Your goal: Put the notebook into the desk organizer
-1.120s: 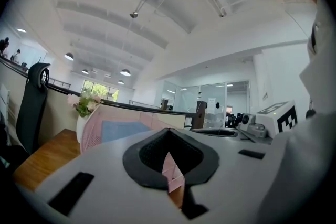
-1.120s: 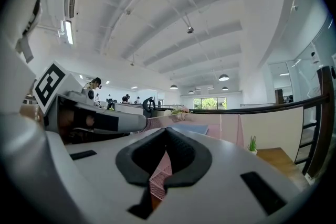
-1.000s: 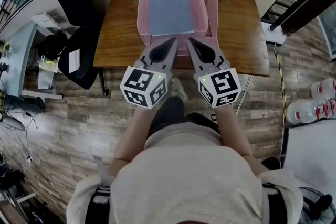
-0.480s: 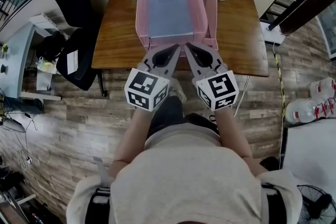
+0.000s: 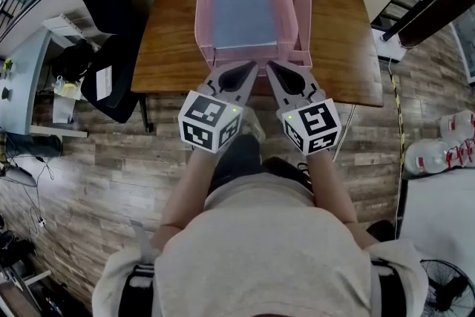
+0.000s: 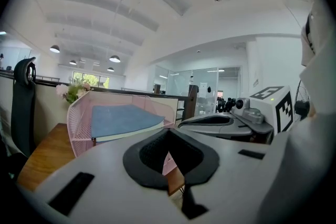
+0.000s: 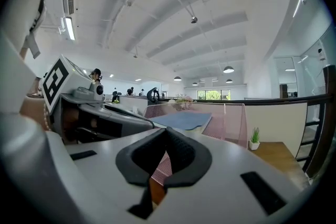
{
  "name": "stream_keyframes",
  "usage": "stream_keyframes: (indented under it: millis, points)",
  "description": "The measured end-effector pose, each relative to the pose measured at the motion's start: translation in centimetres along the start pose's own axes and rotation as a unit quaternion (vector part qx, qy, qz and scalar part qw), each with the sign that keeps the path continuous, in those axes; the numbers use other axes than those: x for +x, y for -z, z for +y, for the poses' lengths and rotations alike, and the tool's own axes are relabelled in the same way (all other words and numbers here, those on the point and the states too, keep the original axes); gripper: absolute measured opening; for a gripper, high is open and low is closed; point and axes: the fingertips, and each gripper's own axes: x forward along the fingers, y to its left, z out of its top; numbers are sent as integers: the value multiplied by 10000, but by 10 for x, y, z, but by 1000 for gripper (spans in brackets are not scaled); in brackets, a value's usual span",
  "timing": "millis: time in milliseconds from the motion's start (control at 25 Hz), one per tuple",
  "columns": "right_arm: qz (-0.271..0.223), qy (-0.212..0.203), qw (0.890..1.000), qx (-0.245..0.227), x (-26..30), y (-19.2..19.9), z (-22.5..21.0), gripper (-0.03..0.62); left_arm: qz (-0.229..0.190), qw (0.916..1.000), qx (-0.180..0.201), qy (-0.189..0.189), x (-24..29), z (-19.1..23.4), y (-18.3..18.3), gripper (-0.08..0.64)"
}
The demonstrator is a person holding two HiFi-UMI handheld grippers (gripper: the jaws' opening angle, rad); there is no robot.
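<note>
**Notebook in organizer; both grippers empty at its near wall**

Notebook [image 5: 245,15]: blue cover, lies flat in the main tray of the pink mesh organizer [image 5: 202,7], which stands on the wooden counter [image 5: 167,48]. Not tilted, and not propped on the rim as far as the head view shows. Its long axis runs away from the person, in line with the tray.

Left gripper [image 5: 251,68]: jaws together, nothing between them. Through the pad hollow, only pink mesh and the counter edge show.

Right gripper [image 5: 272,67]: jaws likewise together and empty, with the same mesh showing through the hollow.

Key relation: the notebook lies straight ahead of both grippers, beyond the organizer's near wall. Both tips converge just short of that wall, side by side near its middle. Neither touches the notebook. Neither gripper is clearly nearer, though the left one sits slightly more in line with the notebook's centre.

Judgement: the placement looks done. Nothing is left to grasp, so any coming move is probably a pull-back toward the person, clear of the near wall.
</note>
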Motion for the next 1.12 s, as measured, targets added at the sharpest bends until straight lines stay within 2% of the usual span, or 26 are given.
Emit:
stream_keyframes:
  millis: [240,600,1120]
  points:
    - [-29,-12,10000,6,0,-3,3,9,0,9999,-78,102,1,-5,4,11]
    - [-170,96,9997,-120,-1,-8,5,9,35,9998,-190,-79,0,2,12,11]
    - [-158,21,9997,-157,2,-9,11,9,-157,9989,-369,-227,-7,11,6,11]
